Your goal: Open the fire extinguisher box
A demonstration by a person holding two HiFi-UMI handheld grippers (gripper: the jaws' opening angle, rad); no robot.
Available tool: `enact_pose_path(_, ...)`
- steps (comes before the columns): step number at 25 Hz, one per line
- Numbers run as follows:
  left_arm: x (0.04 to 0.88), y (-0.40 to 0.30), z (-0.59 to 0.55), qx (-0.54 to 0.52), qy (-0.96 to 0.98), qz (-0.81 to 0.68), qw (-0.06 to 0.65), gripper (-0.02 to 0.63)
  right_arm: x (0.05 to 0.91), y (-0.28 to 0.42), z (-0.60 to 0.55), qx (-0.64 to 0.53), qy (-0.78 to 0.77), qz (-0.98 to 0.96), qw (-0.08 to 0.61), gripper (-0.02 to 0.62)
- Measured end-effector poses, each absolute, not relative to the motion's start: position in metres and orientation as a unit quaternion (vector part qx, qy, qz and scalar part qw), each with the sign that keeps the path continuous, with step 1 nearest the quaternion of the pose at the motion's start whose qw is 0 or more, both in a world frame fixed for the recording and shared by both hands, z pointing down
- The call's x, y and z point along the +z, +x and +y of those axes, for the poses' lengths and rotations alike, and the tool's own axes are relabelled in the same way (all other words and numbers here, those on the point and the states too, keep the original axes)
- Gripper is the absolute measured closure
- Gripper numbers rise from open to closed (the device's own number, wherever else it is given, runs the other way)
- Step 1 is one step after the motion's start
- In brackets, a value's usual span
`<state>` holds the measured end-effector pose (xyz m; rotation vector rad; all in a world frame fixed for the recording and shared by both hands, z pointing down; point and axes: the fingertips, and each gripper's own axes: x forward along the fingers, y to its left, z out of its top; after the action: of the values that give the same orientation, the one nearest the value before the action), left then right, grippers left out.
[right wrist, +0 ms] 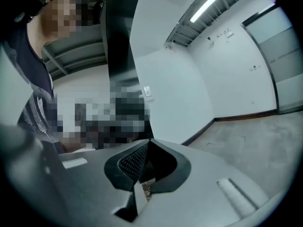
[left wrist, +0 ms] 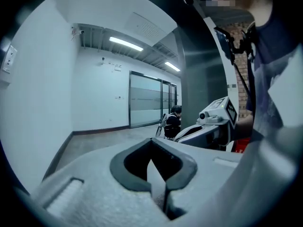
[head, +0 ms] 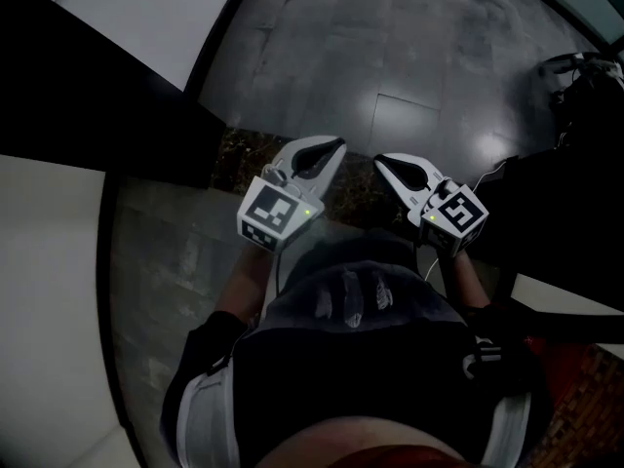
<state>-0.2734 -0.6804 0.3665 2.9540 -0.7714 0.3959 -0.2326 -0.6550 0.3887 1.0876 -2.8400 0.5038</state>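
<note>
From the head view, the left claw (head: 330,149) and right claw (head: 385,167) sit side by side over grey floor (head: 390,66), both closed and empty; the left gripper view alone shows a far person (left wrist: 174,119) down the corridor, the right gripper view alone shows a white wall (right wrist: 180,93) with a switch plate (right wrist: 147,91), and in none can I tell where the fire extinguisher box is.

White walls (left wrist: 94,84) with dark skirting (left wrist: 100,128) meet a grey polished floor (head: 390,57). Strip lights (left wrist: 125,43) glow overhead, and what seems a glass partition (left wrist: 147,100) stands beyond.
</note>
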Motion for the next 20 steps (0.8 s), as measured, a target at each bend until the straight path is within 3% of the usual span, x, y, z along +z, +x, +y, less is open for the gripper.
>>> enact_pose_path(12,0.370,-0.157,-0.774,0.151,0.947,-0.278,0.064,0.607,0.400,-0.101,-0.736,0.207,0.329,-0.921,0.017,0.597)
enact_pose_path(20,0.367,-0.125,-0.821,0.161,0.947,-0.272,0.049,0.607,0.402,-0.066,-0.774,0.204,0.340,-0.918,0.015,0.597)
